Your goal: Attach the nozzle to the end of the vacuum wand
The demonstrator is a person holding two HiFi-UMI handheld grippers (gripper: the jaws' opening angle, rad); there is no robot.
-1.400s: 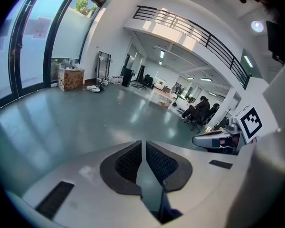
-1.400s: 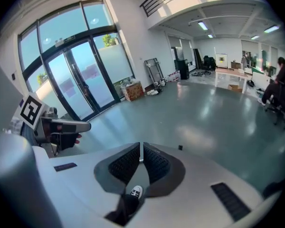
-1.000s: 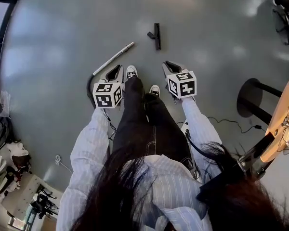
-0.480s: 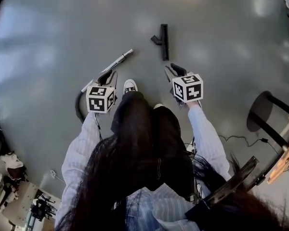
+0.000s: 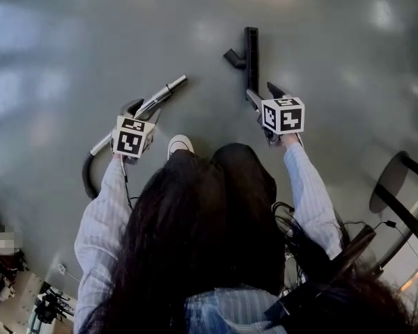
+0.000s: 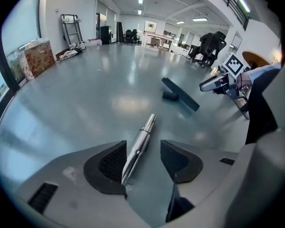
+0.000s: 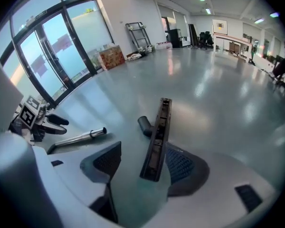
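Fingers (image 6: pixel 111 161) of left gripper (image 6: pixel 142 158): spread and opening, astride the wand (image 6: pixel 138 146); pads not pressing on it.
Fingers (image 7: pixel 181 166) of right gripper (image 7: pixel 143 167): spread and opening, astride the near end of the nozzle (image 7: pixel 156 134), which lies closer to the right-hand pad; no grip.
Wand: metal tube flat on the floor (image 5: pixel 70 33), free tip aimed toward the nozzle, other end running into a dark hose (image 5: pixel 87 179).
Nozzle: long, black, flat on the floor, well apart from the wand, its socket stub on the wand's side.
Step, as judged: approach for pick-up, nothing joined yet.
Next move likely calls for: a firm pinch on each part, a lift, then stub lined up with tip.
Containers: box (image 6: pixel 35 58) by the far wall; contents not visible.
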